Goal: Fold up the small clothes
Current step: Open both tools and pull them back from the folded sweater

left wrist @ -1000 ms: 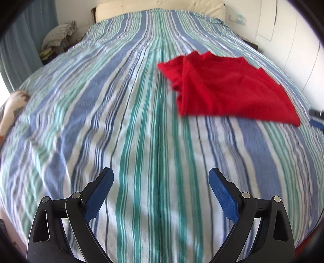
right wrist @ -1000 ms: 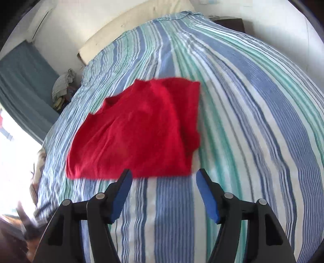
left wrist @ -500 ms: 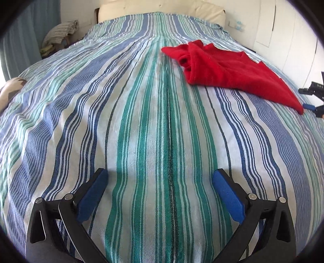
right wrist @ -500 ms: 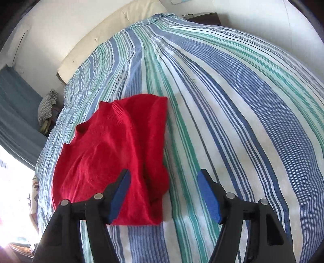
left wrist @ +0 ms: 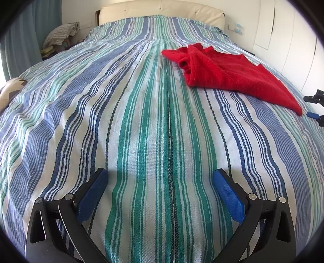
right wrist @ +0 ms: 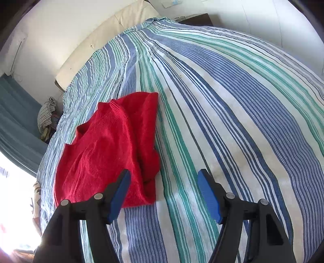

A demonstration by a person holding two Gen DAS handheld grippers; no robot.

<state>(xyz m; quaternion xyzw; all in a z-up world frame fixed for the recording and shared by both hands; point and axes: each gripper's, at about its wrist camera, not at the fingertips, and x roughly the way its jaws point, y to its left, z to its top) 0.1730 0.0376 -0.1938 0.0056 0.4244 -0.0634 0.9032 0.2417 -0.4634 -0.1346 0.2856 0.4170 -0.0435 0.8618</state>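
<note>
**Right wrist view: red sweater partly folded on the striped bed**

Right wrist view shows the red sweater [right wrist: 107, 149] lying in the left centre of the frame on the striped bedspread [right wrist: 232, 121], one sleeve folded over its body. The right gripper [right wrist: 164, 194] has its fingers spread, the left finger over the sweater's lower edge. In the left wrist view the sweater [left wrist: 226, 70] lies upper right, well apart from the left gripper [left wrist: 160, 194], also spread wide and holding nothing. A cream headboard [left wrist: 162, 9] stands at the top

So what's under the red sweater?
The red sweater lies flat on the striped bedspread, so that is what is under it. Whether anything else hides beneath is covered. Both grippers are open and apart from it.
</note>
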